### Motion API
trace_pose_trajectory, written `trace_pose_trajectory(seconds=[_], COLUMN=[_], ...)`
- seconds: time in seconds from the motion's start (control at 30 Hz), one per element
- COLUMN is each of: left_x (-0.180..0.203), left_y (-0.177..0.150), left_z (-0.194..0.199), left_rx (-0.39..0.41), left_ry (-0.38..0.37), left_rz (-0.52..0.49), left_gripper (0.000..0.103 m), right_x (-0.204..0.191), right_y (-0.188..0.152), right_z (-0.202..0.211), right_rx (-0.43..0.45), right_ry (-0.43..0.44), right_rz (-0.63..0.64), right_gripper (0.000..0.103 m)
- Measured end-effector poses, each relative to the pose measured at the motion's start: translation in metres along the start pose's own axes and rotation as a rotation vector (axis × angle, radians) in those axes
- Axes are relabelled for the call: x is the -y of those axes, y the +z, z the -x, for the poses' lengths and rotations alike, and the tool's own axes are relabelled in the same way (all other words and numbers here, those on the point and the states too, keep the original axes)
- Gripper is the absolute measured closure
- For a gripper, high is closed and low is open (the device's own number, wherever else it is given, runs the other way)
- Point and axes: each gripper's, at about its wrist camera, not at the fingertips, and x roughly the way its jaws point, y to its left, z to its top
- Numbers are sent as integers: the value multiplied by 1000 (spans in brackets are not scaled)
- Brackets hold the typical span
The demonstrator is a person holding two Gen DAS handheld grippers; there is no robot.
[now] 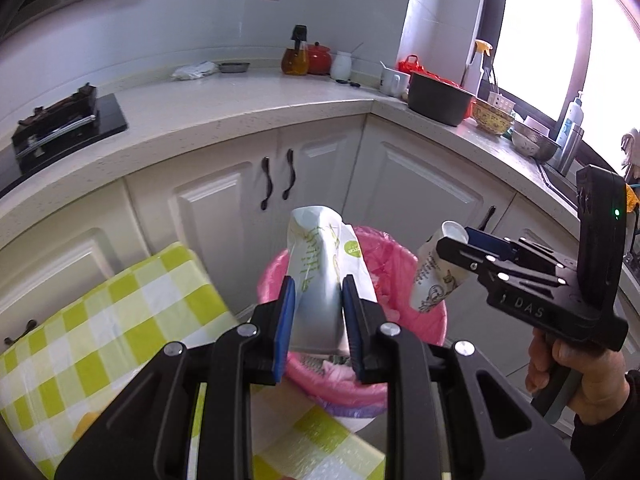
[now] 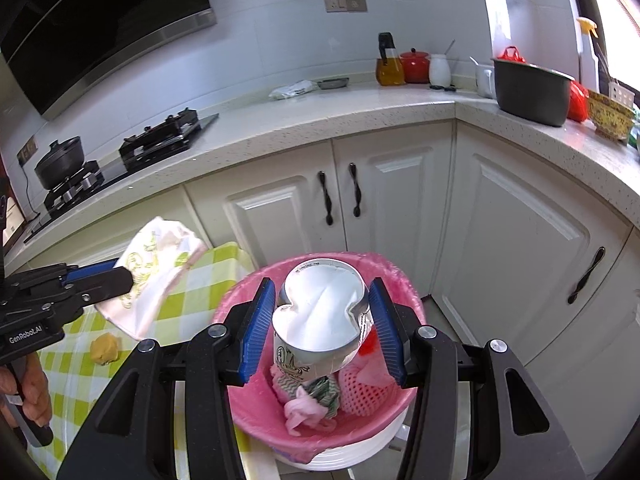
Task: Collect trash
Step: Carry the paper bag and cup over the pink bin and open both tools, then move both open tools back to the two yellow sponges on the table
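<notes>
My left gripper (image 1: 318,294) is shut on a white snack wrapper with green print (image 1: 324,264) and holds it over the near rim of the pink-lined trash bin (image 1: 408,248). It also shows in the right wrist view (image 2: 158,276), at the left over the checked table. My right gripper (image 2: 322,304) is shut on a crushed paper cup with a silver inside (image 2: 320,316), held right above the bin (image 2: 256,400). In the left wrist view the cup (image 1: 436,276) hangs over the bin's right rim. Several pieces of trash (image 2: 316,404) lie in the bin.
A table with a green and white checked cloth (image 1: 120,320) stands left of the bin, with a yellow lump (image 2: 105,349) on it. White cabinets (image 2: 400,200) stand behind the bin. The counter holds a stove (image 1: 60,120), a dark pot (image 2: 532,88) and jars.
</notes>
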Motion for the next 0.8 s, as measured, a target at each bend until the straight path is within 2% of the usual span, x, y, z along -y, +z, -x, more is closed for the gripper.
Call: trace_pose_trajectory(seconds=[0.17,0.2,0.23,0.27,0.37,0.43,0.7,0.8], left_x=[4,3,2,1,-1,-6,-28,-33], left_y=[15,16,17,17,11,4,-19,-25], left_z=[-40,-45,-51,-54,-51,-47,-16,0], left_rx=[-35,-41,-50,-54,-49,-49,-25,-11], left_ry=[-15,-9,1,7,7,19,34,48], left_rz=[13,14,16,19,15,22,69,73], left_gripper=[76,73,64,64,64,64,63,56], right_x=[13,15,16,18,23,27,27,23], right_y=[6,7,8,8,4,1,-13,-18], right_z=[-11,-13,-15,-16,-18,-21,-11,-3], right_rx=[-5,-5,-3,-4,-3,-12,-11,-1], right_ry=[-8,-11,-15,-22,-28,-29,-29,-33], right_rz=[-15,-14,-12,-13,-7,-18,-32,-37], right_gripper=[55,55,54,52,48,42,42,38])
